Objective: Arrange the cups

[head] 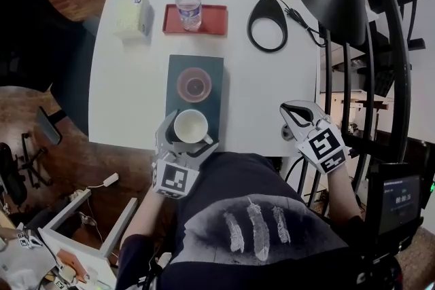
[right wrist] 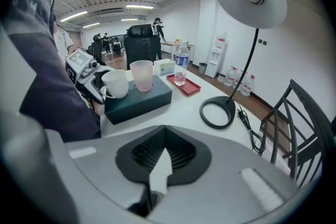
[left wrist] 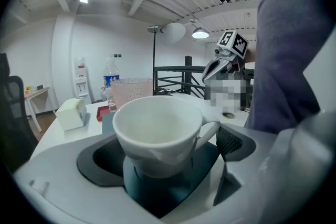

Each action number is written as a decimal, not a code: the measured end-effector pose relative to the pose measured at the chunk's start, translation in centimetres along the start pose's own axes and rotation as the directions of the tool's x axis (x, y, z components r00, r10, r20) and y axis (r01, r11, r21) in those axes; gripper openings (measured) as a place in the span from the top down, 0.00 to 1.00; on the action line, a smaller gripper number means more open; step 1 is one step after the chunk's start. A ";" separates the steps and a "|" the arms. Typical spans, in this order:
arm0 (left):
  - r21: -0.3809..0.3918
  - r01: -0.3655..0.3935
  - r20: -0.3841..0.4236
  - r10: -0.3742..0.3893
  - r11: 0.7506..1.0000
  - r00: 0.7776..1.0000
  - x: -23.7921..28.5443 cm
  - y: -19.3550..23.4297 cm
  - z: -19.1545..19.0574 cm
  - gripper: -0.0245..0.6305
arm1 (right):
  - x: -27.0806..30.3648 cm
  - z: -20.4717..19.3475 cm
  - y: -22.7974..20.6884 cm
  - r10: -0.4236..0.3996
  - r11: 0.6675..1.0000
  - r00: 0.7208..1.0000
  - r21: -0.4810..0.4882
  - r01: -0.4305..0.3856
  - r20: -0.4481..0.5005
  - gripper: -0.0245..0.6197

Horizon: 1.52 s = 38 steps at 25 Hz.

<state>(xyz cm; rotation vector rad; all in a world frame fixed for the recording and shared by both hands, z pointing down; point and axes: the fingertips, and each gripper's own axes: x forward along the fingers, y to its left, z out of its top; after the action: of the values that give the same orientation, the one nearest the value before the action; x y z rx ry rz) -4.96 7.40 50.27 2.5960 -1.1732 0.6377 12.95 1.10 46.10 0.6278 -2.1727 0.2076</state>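
Left gripper (head: 189, 134) sits at the near end of the dark box (head: 215, 68), jaws apart and straddling the white cup (head: 191, 125). It isn't clamped: there's a gap on the left side, and the right pad is just beside the cup's handle. The cup stands upright on the box, looks empty, handle toward the right jaw. Pink cup (head: 194, 85) is also upright on the box, just behind the white one, not touching it.

Right gripper (head: 293, 113) hovers at the near right edge of the table (head: 272, 98), well apart from the box, jaws together with nothing between them.

At the far side there's a bottle (head: 189, 8) on a red tray (head: 215, 21), a tissue box (head: 132, 15) to its left and a lamp base (head: 267, 24) to its right.
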 end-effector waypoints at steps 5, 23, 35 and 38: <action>0.032 -0.025 0.036 0.024 0.999 0.999 0.0 0.0 0.6 0.12 | 0.1 0.4 0.1 0.004 1.000 1.000 0.002 -0.004 0.005 0.95; 0.144 -0.026 0.091 0.013 0.989 0.996 -2.4 0.2 2.5 0.04 | -0.4 -0.8 0.2 0.003 1.000 1.000 0.010 -0.003 -0.003 0.95; -0.028 -0.139 0.315 0.141 0.990 0.939 -10.4 6.8 14.2 0.04 | -0.1 1.5 -1.0 0.009 1.000 0.999 -0.006 -0.009 0.036 0.95; -0.020 -0.162 0.348 0.159 0.987 0.924 -10.1 8.6 16.5 0.06 | -0.6 2.2 -1.5 0.009 1.000 0.999 -0.008 -0.009 0.047 0.95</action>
<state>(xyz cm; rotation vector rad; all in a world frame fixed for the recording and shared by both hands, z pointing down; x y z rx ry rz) -12.48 2.33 31.17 2.7143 -1.5012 0.2094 12.52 -0.75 44.16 0.6243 -2.2204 0.1904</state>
